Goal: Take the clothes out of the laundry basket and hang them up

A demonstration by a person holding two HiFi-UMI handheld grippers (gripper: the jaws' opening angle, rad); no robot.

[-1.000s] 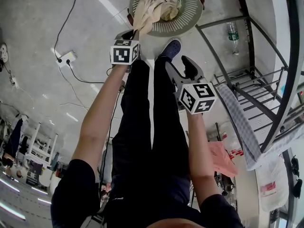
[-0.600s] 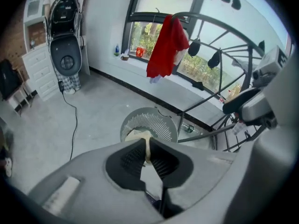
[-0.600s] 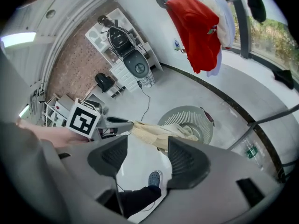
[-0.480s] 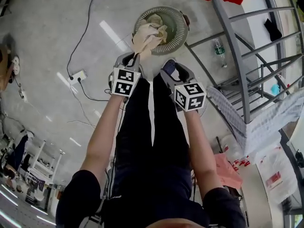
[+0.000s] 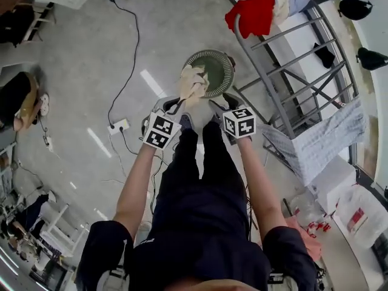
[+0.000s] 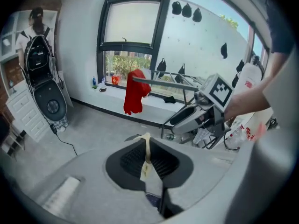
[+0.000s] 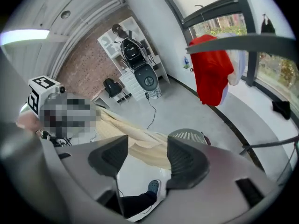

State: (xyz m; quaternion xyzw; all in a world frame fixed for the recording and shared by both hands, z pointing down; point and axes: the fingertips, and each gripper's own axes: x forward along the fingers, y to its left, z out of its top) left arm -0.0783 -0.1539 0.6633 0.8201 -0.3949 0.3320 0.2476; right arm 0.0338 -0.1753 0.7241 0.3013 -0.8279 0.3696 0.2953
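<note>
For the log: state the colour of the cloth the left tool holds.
Cream-beige cloth; shows best in the right gripper view.

Count: left claw [image 6: 147, 141], right claw [image 7: 147, 148] = 2. 1 laundry basket [image 5: 219, 85] at 12 o'clock. 1 cream garment [image 5: 193, 80]. 1 drying rack [image 5: 261, 80] at 2 o'clock, with 1 red garment [image 5: 251, 14] and 1 checked cloth [image 5: 321, 139]. 1 power strip [image 5: 119, 126] at 10.

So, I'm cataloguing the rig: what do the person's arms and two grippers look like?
The left gripper and right gripper are pale grey moulded shells with dark ribbed pads. Each bears a white cube with black square markers. The person wears a dark short-sleeved top; forearms are bare.
</note>
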